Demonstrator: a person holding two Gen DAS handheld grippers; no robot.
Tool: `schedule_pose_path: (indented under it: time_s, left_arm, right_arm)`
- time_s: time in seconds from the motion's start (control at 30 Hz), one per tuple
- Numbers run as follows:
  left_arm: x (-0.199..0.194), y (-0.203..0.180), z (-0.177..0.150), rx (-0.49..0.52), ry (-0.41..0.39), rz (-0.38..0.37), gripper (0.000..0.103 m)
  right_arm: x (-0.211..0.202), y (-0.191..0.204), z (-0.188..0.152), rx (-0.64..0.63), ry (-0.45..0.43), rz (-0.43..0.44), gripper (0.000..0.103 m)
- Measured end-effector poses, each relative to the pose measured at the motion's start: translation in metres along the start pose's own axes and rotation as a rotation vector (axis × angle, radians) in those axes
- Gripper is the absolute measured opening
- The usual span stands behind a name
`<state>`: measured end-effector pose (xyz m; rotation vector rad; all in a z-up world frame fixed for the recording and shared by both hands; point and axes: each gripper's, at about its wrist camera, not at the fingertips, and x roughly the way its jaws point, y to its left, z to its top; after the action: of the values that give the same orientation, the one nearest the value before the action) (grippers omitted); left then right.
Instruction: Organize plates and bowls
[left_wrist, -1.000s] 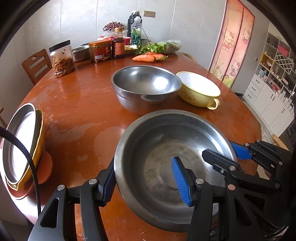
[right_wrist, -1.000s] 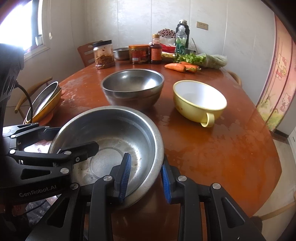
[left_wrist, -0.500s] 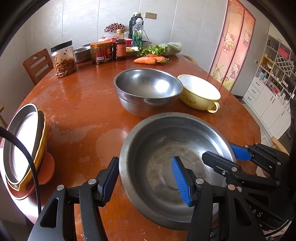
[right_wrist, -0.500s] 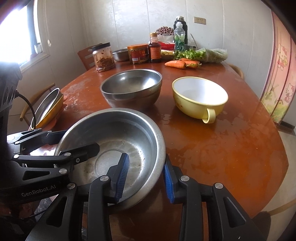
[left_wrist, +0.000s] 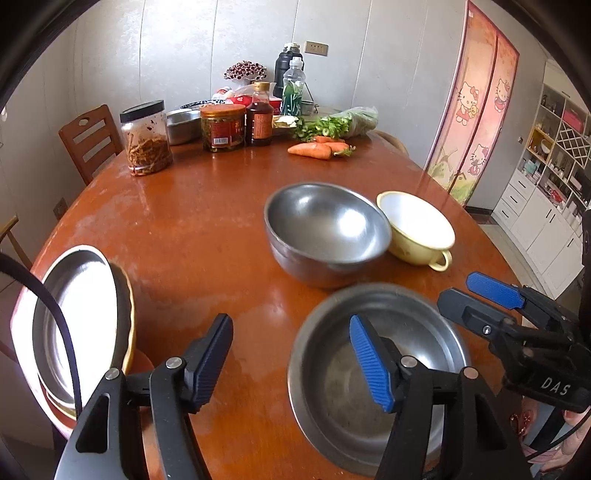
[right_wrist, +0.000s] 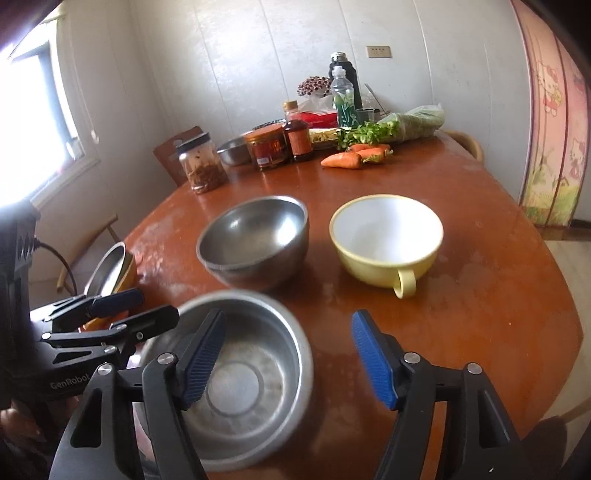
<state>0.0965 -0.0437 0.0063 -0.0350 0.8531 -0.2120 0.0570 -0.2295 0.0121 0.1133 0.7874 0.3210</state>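
The wide metal bowl (left_wrist: 376, 373) looks blurry. Both the left gripper (left_wrist: 291, 365) and right gripper (right_wrist: 288, 358) hang above it, jaws opening, holding nothing.

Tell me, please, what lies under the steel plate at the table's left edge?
The steel plate sits in a yellow dish, whose rim shows along its right side. Below that, an orange plate peeks out. Anything else in the stack is covered.

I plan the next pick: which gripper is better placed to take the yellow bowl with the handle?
Likely the right gripper: the yellow bowl sits on its side, ahead of its opening, empty jaws. For the left gripper the deep steel bowl partly blocks it.
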Motion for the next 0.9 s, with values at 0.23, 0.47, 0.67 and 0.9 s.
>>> schedule_pose_path:
  time_s: [0.23, 0.47, 0.67, 0.9]
  left_arm:
    - [0.0, 0.008, 0.029, 0.007, 0.004, 0.003, 0.067]
    - [0.008, 0.019, 0.054, 0.0, 0.011, 0.005, 0.069]
    - [0.027, 0.027, 0.067, -0.001, 0.04, 0.002, 0.069]
    - [0.051, 0.028, 0.072, 0.003, 0.091, -0.008, 0.069]
  right_arm:
    - [0.012, 0.005, 0.029, 0.004, 0.039, 0.007, 0.079]
    - [0.026, 0.009, 0.05, 0.048, 0.042, 0.025, 0.085]
    - [0.051, 0.001, 0.059, 0.13, 0.116, 0.036, 0.087]
    - [0.075, 0.002, 0.063, 0.14, 0.199, 0.049, 0.087]
